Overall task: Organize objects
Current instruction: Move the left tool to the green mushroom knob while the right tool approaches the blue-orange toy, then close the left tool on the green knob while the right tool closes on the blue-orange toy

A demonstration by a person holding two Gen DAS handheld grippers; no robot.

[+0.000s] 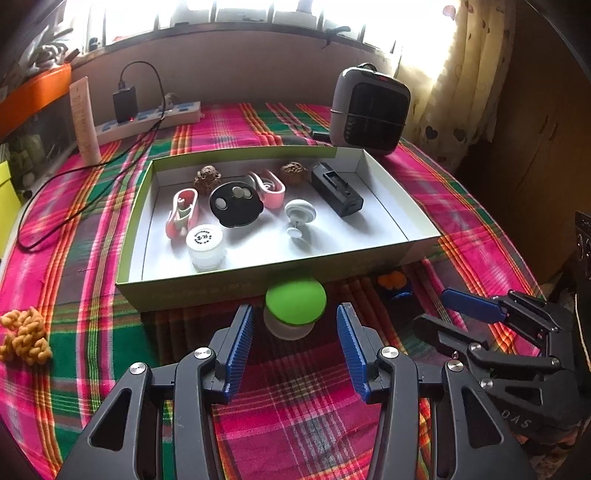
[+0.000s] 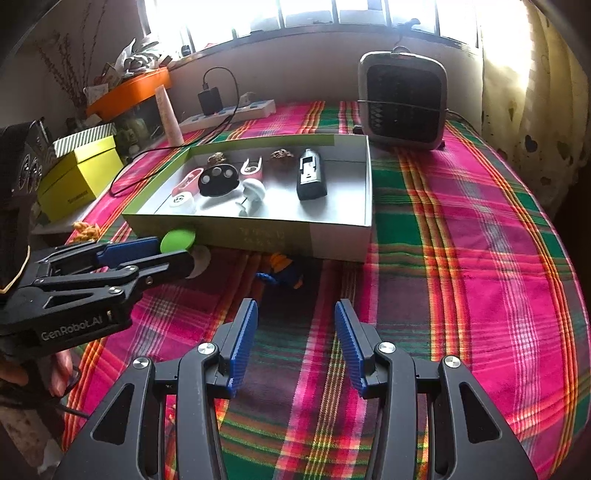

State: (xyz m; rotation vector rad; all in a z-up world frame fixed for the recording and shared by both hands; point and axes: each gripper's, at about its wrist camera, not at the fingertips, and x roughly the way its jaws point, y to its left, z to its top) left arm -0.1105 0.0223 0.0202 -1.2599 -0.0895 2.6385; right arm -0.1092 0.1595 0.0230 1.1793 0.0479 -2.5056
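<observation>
Daylight blows out the window [image 1: 258, 11] behind the box [image 1: 258, 284]. The box's near side lies shadowed. Fisheye edges bend and darken.

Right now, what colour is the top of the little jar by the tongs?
Bright green lid, clearest in the left wrist view.

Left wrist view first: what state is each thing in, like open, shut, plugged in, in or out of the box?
Left hand-held gripper: open, green-lidded jar just ahead of its fingertips.
Right hand-held gripper: open, nothing between its pads.
Green-lidded jar: lid on, outside the box.
Box: open-topped, holding items.
White jar: lid on, upright in the box.
Black charger: plugged into the power strip.
Yellow knotted toy: outside the box.
</observation>
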